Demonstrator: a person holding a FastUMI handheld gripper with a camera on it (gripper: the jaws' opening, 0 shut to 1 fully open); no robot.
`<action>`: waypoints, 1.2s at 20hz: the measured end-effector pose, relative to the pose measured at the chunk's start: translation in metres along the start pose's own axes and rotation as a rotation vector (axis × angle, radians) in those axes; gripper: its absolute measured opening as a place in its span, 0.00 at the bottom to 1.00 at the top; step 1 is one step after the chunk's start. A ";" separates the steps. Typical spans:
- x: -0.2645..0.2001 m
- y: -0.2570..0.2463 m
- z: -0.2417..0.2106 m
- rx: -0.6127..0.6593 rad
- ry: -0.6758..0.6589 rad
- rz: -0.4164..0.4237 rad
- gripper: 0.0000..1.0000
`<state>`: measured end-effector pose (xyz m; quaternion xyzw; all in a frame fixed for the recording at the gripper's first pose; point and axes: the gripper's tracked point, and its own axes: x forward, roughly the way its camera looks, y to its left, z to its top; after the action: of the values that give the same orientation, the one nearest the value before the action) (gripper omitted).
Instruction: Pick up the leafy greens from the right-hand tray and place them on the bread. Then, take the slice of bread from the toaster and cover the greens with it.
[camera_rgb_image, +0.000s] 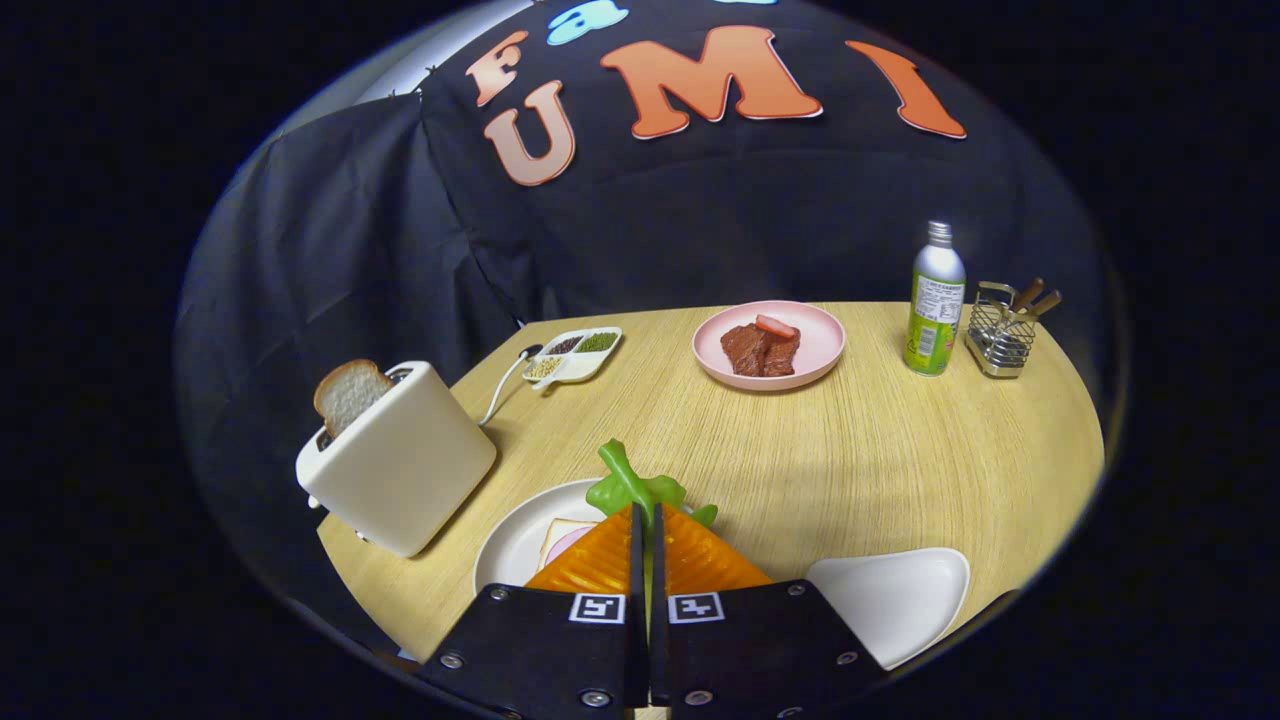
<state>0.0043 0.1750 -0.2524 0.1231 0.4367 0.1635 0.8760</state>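
At the bottom centre of the frame the claw has its two ribbed, wedge-shaped fingers drawn almost together, leaving a thin slit, and they pinch the leafy greens, a glossy, ruffled plastic-looking leaf whose stalk sticks up past the fingertips. The greens hang over a round white plate at lower centre-left, on which a square slice of bread with something pink on it lies flat, partly hidden by the left finger. To the lower right, beside the claw, sits a smooth white tray with rounded corners. At left a cream, boxy toaster with softened edges stands tilted in the fisheye view, and a porous slice of bread with a brown crust rises from its slot; a white cord runs from behind it. Above it, at centre-left, is a small white divided dish holding dark, green and pale grains. In the upper centre a round pink plate carries reddish-brown slabs of meat. At upper right stand a metal bottle with a green label and, just beside it, a wire caddy with wooden-handled utensils. The tabletop is pale wood with fine grain and a curved edge.
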 end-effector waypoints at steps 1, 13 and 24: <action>0.006 0.007 -0.005 -0.006 0.019 0.011 0.02; 0.033 0.051 -0.025 -0.028 0.096 0.063 0.11; -0.004 0.094 0.037 -0.094 0.073 0.057 0.71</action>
<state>0.0149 0.2570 -0.1941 0.0881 0.4568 0.2129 0.8592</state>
